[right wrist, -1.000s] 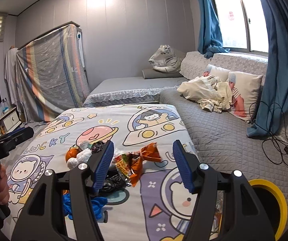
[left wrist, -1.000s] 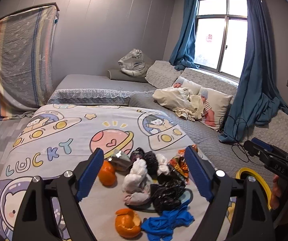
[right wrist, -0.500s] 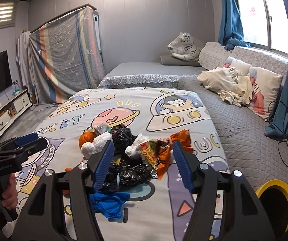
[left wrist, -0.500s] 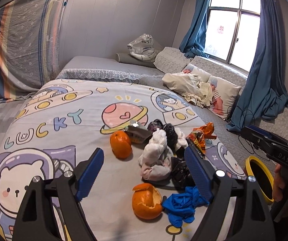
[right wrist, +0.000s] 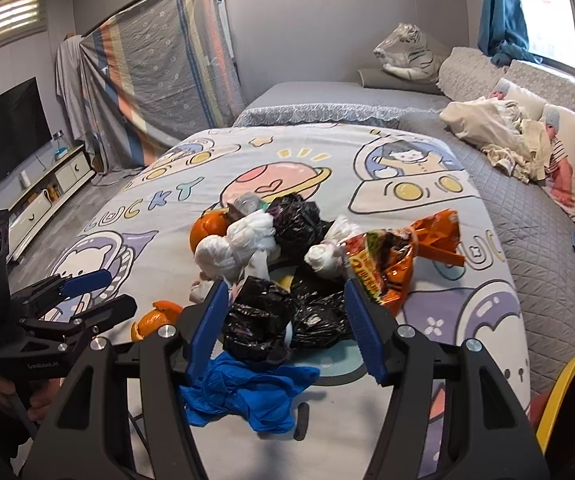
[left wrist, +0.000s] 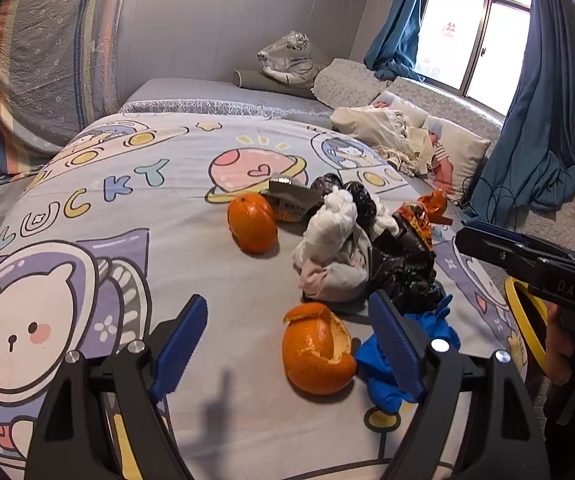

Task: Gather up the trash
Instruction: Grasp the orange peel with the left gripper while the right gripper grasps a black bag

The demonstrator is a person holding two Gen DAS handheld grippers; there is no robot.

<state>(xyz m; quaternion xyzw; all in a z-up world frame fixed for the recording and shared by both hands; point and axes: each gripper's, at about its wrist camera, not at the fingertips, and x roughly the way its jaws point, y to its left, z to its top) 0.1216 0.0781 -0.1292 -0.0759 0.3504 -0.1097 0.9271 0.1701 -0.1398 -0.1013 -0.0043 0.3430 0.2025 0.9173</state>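
In the left wrist view, the left gripper (left wrist: pixel 289 346) sits at the lower centre of the frame, its fingers spread wide and holding nothing, with the peeled orange skin (left wrist: pixel 317 350) lying between them on the bed (left wrist: pixel 87 208). Just above it, at mid-frame, a whole orange (left wrist: pixel 252 222) rests left of the white knotted bag (left wrist: pixel 329 236), then the black bags (left wrist: pixel 405 272), a blue glove (left wrist: pixel 403 356) and, further right, an orange snack wrapper (left wrist: pixel 419 216). At the right edge a yellow-rimmed bin (left wrist: pixel 525 320) shows. In the right wrist view, the right gripper (right wrist: pixel 285 324) is likewise spread and empty, poised over the black bags. By my reading nothing has been gathered yet: the whole pile lies on the bed, and every piece is left to carry to the bin.
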